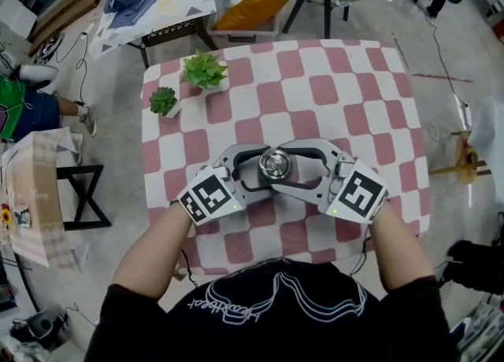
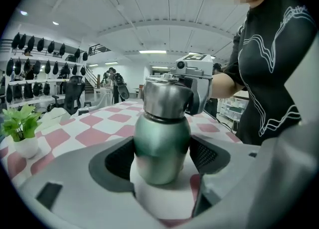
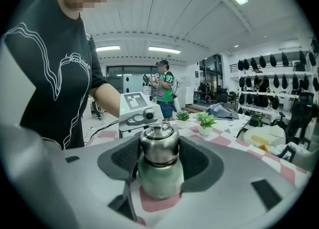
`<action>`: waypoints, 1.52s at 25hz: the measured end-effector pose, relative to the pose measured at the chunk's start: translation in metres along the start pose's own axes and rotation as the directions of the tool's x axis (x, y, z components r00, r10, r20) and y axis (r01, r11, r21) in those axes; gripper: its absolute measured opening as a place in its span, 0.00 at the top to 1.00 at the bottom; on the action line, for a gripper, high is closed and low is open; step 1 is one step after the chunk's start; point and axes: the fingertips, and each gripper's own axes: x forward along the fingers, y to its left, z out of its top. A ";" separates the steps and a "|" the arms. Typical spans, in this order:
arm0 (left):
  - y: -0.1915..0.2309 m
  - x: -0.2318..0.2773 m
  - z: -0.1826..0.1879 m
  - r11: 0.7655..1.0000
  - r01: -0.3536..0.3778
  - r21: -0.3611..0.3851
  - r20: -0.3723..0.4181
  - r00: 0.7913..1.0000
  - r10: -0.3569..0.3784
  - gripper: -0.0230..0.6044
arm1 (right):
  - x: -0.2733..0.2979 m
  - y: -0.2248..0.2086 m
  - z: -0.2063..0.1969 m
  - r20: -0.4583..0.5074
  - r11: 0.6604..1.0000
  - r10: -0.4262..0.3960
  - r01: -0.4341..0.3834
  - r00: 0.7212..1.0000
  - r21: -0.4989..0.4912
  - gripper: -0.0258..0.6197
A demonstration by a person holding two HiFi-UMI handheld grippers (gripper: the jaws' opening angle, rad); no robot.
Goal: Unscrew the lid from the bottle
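Grippers, head view: I see the left gripper [image 1: 256, 170] and the right gripper [image 1: 303, 165] meeting from opposite sides at the bottle [image 1: 275, 165], mid-table [image 1: 346, 85], with both forearms angled inward.
Left gripper view: jaws clenched on the bottle's green body, below the lid [image 2: 167, 96].
Right gripper view: jaws clamped on the steel lid; potted plants [image 3: 206, 121] stand beyond.

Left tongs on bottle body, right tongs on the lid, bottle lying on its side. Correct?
Not quite: the bottle stands upright, per the left gripper view. The left tongs grip its body, the right tongs the lid, as you said.
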 end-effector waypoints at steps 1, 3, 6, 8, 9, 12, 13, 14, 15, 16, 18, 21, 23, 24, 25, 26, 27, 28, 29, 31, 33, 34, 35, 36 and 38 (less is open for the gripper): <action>0.000 0.000 0.000 1.000 0.016 0.009 -0.004 1.000 -0.016 0.41 | 0.000 0.000 0.000 -0.006 1.000 0.018 -0.018 1.000 -0.011 0.58; 0.000 -0.001 -0.001 0.998 0.050 0.027 -0.019 0.999 -0.049 0.41 | 0.001 0.001 0.000 -0.009 0.998 0.050 -0.051 0.999 -0.027 0.58; 0.000 0.000 -0.002 0.995 0.091 0.044 -0.041 0.995 -0.089 0.41 | 0.001 0.001 0.000 -0.020 0.995 0.093 -0.093 0.996 -0.045 0.58; 0.000 -0.001 -0.002 0.993 0.107 0.047 -0.044 0.993 -0.105 0.41 | 0.002 0.002 -0.001 -0.032 0.992 0.116 -0.118 0.993 -0.049 0.58; -0.001 -0.001 -0.002 0.993 0.113 0.047 -0.044 0.993 -0.111 0.41 | 0.002 0.002 -0.001 -0.036 0.991 0.127 -0.128 0.991 -0.048 0.58; -0.001 -0.001 -0.002 0.992 0.118 0.046 -0.041 0.992 -0.116 0.41 | 0.002 0.002 0.000 -0.043 0.988 0.145 -0.147 0.988 -0.046 0.58; 0.000 -0.001 -0.001 0.992 0.117 0.045 -0.041 0.992 -0.115 0.41 | 0.001 0.002 -0.001 -0.045 0.988 0.148 -0.150 0.988 -0.046 0.58; 0.000 -0.001 -0.001 0.993 0.114 0.042 -0.042 0.993 -0.113 0.41 | 0.001 0.002 -0.001 -0.049 0.987 0.149 -0.151 0.988 -0.046 0.58; 0.000 -0.001 -0.001 0.993 0.110 0.038 -0.044 0.993 -0.108 0.41 | 0.001 0.002 -0.001 -0.053 0.988 0.148 -0.150 0.988 -0.047 0.58; 0.000 -0.001 -0.002 0.994 0.103 0.034 -0.046 0.994 -0.102 0.41 | 0.001 0.002 -0.001 -0.058 0.988 0.143 -0.146 0.988 -0.050 0.58; 0.000 -0.001 -0.002 0.996 0.084 0.026 -0.047 0.995 -0.083 0.41 | 0.001 0.001 -0.002 -0.062 0.992 0.111 -0.114 0.992 -0.057 0.57; -0.001 0.000 0.000 0.999 0.036 0.004 -0.042 0.998 -0.036 0.41 | 0.000 -0.003 -0.003 -0.045 0.999 0.023 -0.024 0.999 -0.032 0.48; -0.001 0.000 0.000 1.000 -0.009 -0.016 -0.042 0.999 0.009 0.41 | -0.003 -0.005 -0.003 -0.021 0.999 -0.035 0.035 0.999 -0.013 0.44; -0.001 0.000 -0.001 0.999 -0.036 -0.028 -0.043 0.998 0.035 0.41 | -0.006 -0.006 -0.002 -0.002 0.998 -0.067 0.067 0.998 -0.002 0.44; -0.001 0.000 -0.001 0.997 -0.064 -0.041 -0.042 0.997 0.062 0.41 | -0.008 -0.006 0.000 0.020 0.995 -0.099 0.099 0.995 0.008 0.45; -0.001 0.000 -0.001 0.994 -0.093 -0.054 -0.040 0.995 0.091 0.41 | -0.011 -0.006 0.002 0.041 0.991 -0.130 0.129 0.991 0.019 0.45; -0.001 0.000 -0.001 0.990 -0.122 -0.066 -0.038 0.992 0.119 0.41 | -0.013 -0.005 0.004 0.059 0.987 -0.158 0.156 0.986 0.029 0.45; -0.001 0.000 -0.001 0.986 -0.150 -0.078 -0.037 0.988 0.148 0.41 | -0.014 -0.003 0.006 0.074 0.983 -0.182 0.180 0.981 0.039 0.46; -0.001 0.000 -0.001 0.980 -0.179 -0.089 -0.037 0.984 0.176 0.41 | -0.015 -0.001 0.007 0.082 0.979 -0.204 0.200 0.976 0.045 0.46; -0.001 0.001 -0.002 0.966 -0.234 -0.114 -0.044 0.972 0.231 0.41 | -0.015 0.002 0.006 0.080 0.969 -0.247 0.244 0.966 0.049 0.47; -0.001 0.001 -0.004 0.948 -0.287 -0.140 -0.056 0.958 0.282 0.41 | -0.014 0.004 0.004 0.063 0.955 -0.297 0.294 0.953 0.043 0.48; -0.001 0.001 -0.004 0.938 -0.311 -0.152 -0.061 0.950 0.305 0.41 | -0.013 0.005 0.004 0.058 0.947 -0.320 0.318 0.946 0.042 0.48; -0.001 0.001 -0.004 0.929 -0.332 -0.164 -0.066 0.943 0.326 0.41 | -0.012 0.006 0.004 0.058 0.940 -0.340 0.338 0.938 0.047 0.48; -0.001 0.001 -0.004 0.920 -0.352 -0.174 -0.071 0.936 0.345 0.41 | -0.011 0.006 0.004 0.058 0.933 -0.358 0.355 0.932 0.056 0.49; -0.002 0.001 -0.004 0.903 -0.384 -0.191 -0.078 0.923 0.376 0.41 | -0.010 0.006 0.003 0.054 0.921 -0.387 0.383 0.920 0.070 0.50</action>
